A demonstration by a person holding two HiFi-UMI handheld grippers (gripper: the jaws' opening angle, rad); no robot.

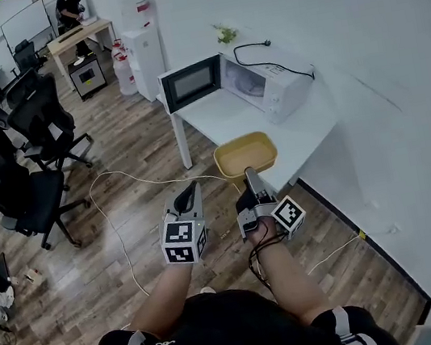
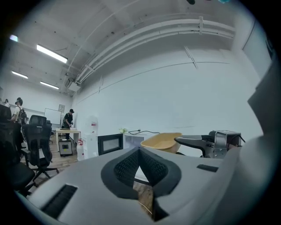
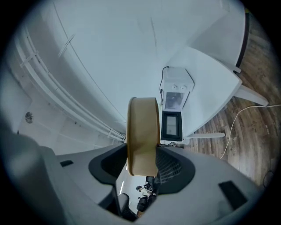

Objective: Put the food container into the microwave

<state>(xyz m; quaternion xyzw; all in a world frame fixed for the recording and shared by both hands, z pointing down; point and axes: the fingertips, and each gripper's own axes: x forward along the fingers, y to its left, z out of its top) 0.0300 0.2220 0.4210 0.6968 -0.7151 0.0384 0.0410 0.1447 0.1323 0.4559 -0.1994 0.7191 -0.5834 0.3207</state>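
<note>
**Container in the air, on its way to the open microwave**

The right tongs [image 3: 143, 163] are clamped on the rim of the yellow food container [image 1: 245, 154]. The right gripper view shows the container edge-on between the two pads. The left tongs [image 2: 139, 152] are closed on nothing, tips together, just beside the right ones at their 9 o'clock in the head view.

The step in hand looks like the carry. The container is off the worktop [image 1: 308, 140] and near its front corner. From this steep angle it is hard to tell whether it hangs over the edge or just short of it.

The microwave [image 1: 270, 84] sits at about 1 o'clock from the container, with its door [image 1: 191, 84] swung wide at 11 o'clock and the cavity showing. The next move probably calls for carrying the container forward, keeping it level, lining it up with the opening and setting it inside before the grip is let go. The free left tongs would then be on hand for the door.

Nothing lies on the worktop between the container and the cavity. The open door is the thing to steer clear of on the left.

Farther out:
- a black cord [image 1: 271, 56] lies on top of the microwave
- a small plant [image 1: 225, 33] stands behind the microwave
- a water dispenser [image 1: 143, 44] stands at 11 o'clock
- office chairs [image 1: 43, 123] stand at 9 o'clock
- a loose cable [image 1: 119, 233] trails across the wooden floor
</note>
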